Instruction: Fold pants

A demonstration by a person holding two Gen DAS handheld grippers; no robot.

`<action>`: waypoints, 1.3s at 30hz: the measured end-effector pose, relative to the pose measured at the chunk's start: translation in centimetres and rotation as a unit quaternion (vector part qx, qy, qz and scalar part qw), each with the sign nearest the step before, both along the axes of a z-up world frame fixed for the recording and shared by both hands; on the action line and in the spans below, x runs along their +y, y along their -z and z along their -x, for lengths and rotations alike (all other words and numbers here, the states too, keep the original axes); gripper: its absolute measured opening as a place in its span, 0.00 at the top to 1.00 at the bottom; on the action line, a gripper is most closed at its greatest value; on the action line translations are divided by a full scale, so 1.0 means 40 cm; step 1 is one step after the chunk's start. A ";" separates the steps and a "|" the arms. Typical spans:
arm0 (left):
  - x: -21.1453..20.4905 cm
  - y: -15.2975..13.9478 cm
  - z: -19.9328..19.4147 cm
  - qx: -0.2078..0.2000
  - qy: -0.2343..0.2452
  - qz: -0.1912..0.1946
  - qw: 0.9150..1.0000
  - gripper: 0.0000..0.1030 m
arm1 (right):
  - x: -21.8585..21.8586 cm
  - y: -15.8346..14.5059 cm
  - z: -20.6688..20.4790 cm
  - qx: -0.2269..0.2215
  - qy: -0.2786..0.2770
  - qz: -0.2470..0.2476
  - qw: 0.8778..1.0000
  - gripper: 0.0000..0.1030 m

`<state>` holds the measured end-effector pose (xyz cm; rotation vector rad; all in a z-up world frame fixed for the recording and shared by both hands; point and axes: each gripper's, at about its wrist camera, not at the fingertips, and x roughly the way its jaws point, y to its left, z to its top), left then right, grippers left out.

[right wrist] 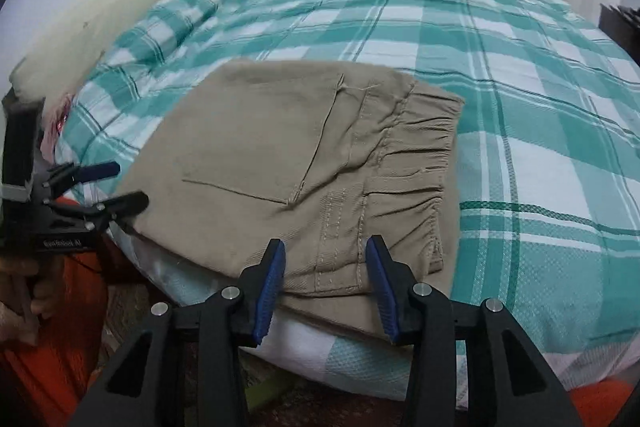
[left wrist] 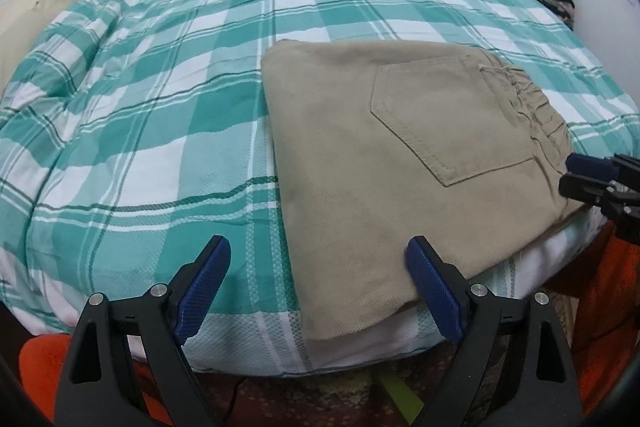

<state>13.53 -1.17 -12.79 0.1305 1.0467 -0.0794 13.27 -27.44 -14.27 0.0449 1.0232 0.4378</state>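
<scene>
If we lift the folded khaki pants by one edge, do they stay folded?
Probably not: the folded pants are soft woven cloth in loose layers, so the stack would likely droop and unfold. The gathered elastic waistband looks bulkier, likely the heavier end. A push would probably wrinkle the plaid bedcover.

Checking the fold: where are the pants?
Pants lie folded at the bed's near edge, right of centre in the left wrist view, between both tools.

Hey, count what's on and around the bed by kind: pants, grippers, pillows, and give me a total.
Pants: 1
Grippers: 2, left gripper, right gripper
Pillow: 1
Total: 4
</scene>
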 end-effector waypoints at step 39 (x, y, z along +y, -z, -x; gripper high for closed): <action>-0.007 0.087 -0.235 0.137 0.012 0.208 0.968 0.22 | -0.216 0.174 -0.284 0.232 0.076 -0.304 0.921 0.29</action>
